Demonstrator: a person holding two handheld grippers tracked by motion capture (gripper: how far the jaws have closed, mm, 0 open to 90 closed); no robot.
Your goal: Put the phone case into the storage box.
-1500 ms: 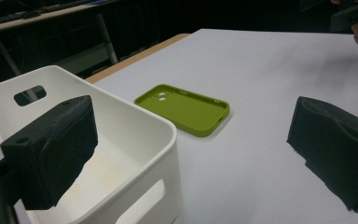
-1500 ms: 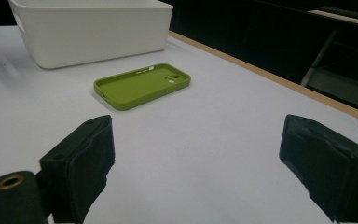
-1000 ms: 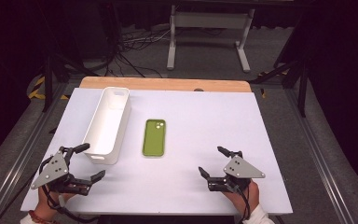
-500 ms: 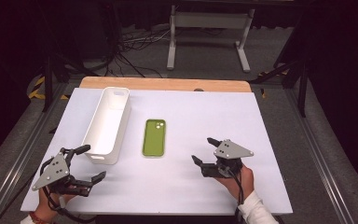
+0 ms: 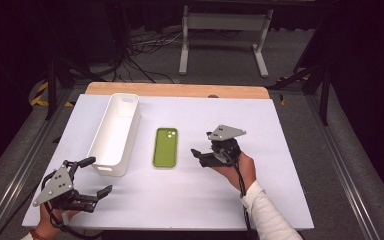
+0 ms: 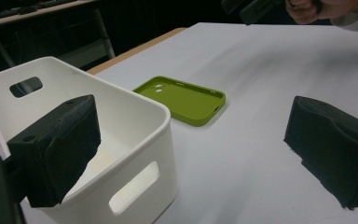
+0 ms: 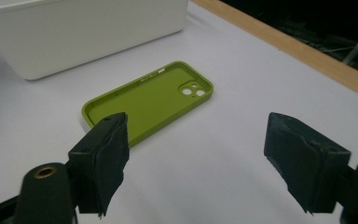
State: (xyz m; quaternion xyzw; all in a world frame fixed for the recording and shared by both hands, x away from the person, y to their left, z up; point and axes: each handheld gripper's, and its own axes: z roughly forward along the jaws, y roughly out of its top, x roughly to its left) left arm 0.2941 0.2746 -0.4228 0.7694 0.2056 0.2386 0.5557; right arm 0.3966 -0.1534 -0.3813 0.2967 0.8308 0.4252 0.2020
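Green phone case (image 5: 165, 147) laid flat on white tabletop (image 5: 280, 130), between white bin (image 5: 115, 133) and right claw (image 5: 198, 154), held open nearby, nothing gripped.

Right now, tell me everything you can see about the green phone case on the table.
The phone case is olive green, looks like soft matte rubber or silicone, and is empty, lying flat with its hollow side up. It has a raised rim all round, rounded corners and a camera cutout with small holes at its far end. It rests on the white table, lengthwise away from the person, just right of the white bin without touching it. Nothing else touches it; the right claw sits open beside it.
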